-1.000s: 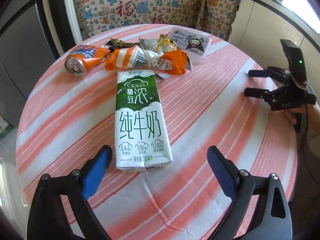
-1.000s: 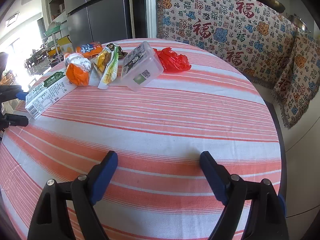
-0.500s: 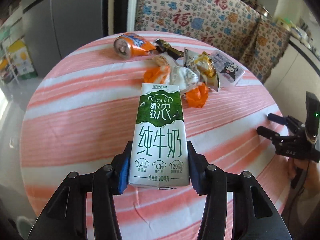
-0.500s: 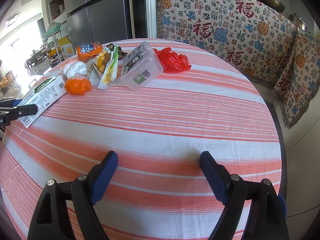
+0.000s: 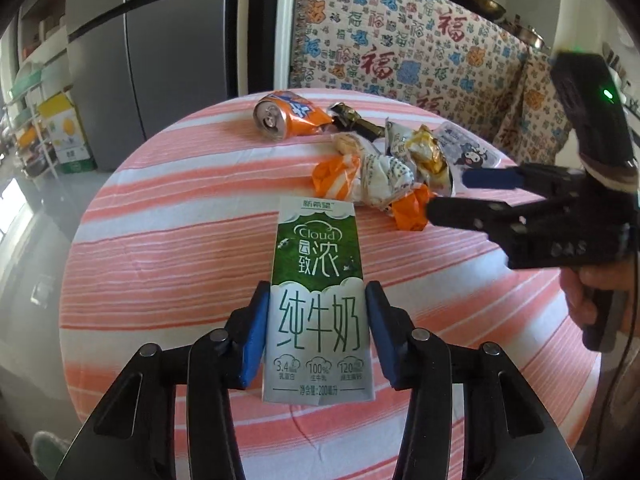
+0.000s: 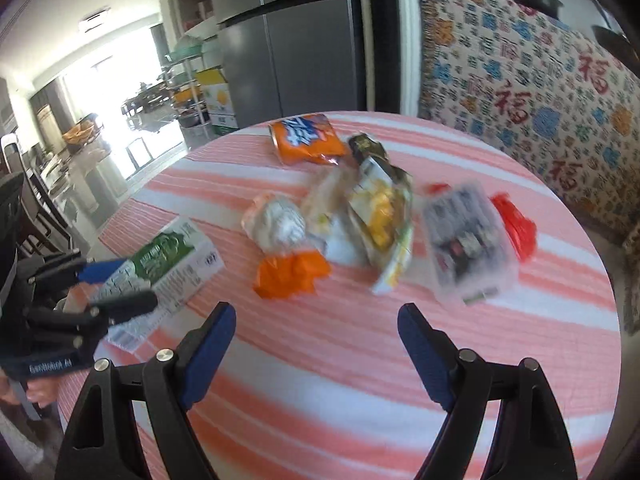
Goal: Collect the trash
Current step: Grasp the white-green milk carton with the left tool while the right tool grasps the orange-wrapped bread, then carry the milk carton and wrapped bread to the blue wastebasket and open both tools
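My left gripper (image 5: 316,332) is shut on a green and white milk carton (image 5: 318,300), held over the round striped table (image 5: 160,240). The carton also shows in the right wrist view (image 6: 168,264), between the left gripper's fingers (image 6: 116,286). My right gripper (image 6: 316,344) is open and empty above the table, facing a pile of trash: an orange wrapper (image 6: 290,274), a white crumpled wrapper (image 6: 276,224), a yellow snack bag (image 6: 380,216), a clear plastic box (image 6: 468,244), a red bag (image 6: 516,228) and a crushed orange can (image 6: 304,138). The right gripper (image 5: 456,196) also shows in the left wrist view, close to the orange wrapper (image 5: 410,214).
A grey fridge (image 5: 160,52) stands behind the table. A patterned cloth (image 5: 400,52) covers furniture at the back right. A rack with boxes (image 6: 204,96) stands at the far left. The table edge (image 6: 600,280) curves round at the right.
My left gripper closed on the milk carton and lifted it. My right gripper moved left toward the trash pile and stays open.
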`<state>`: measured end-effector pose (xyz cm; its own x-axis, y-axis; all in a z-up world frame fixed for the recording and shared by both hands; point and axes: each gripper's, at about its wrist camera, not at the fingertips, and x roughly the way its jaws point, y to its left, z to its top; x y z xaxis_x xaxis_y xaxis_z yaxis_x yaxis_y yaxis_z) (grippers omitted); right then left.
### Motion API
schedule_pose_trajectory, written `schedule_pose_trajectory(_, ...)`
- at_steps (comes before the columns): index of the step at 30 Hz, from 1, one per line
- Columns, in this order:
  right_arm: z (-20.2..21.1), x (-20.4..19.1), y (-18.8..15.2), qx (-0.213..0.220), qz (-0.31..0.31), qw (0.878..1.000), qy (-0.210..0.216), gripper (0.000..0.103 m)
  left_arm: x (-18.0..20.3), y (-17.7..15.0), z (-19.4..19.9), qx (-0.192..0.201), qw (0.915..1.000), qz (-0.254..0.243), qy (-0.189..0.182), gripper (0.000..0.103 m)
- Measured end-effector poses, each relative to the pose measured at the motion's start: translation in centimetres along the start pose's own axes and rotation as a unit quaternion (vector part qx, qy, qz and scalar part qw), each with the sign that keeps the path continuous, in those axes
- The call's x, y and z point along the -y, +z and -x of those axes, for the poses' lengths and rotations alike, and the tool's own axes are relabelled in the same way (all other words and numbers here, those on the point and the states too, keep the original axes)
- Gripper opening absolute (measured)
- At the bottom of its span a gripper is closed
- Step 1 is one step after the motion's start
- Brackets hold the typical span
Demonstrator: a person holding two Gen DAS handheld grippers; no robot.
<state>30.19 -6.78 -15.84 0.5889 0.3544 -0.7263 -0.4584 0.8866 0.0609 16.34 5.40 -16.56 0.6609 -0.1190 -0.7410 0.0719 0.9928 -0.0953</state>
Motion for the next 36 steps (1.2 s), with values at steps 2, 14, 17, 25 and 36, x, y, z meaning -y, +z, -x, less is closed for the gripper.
schedule_pose_trajectory(2,-2.0,-0.7,2.1,-0.014,0.013,1.0,0.016,0.085,-0.1,-0.1,0.2,0.0,1.0,0.001,-0.002,0.048)
schedule_pose_trajectory(14,2.7,0.7,-2.4,-0.035,-0.03,0.999,-0.018,0.027,1.0,-0.7,0.5,-0.004,0.9994,0.012,-0.033,0.048)
schedule_pose_trajectory(17,7.1,2.3,-6.8,-0.021,-0.059,0.994,-0.084,0.027,3.0,-1.2,0.7,-0.008,0.9988,-0.004,-0.049,0.048)
schedule_pose_trajectory(25,8.7,4.9,-10.2,-0.055,-0.096,0.991,-0.072,0.06,5.3,-1.7,0.4,-0.028,0.9983,-0.033,-0.04,0.079)
schedule_pose_trajectory(36,5.7,4.9,-6.5,-0.171,-0.021,0.981,-0.092,0.063,5.3,0.9,-1.7,-0.109,0.9916,-0.056,-0.043,0.085)
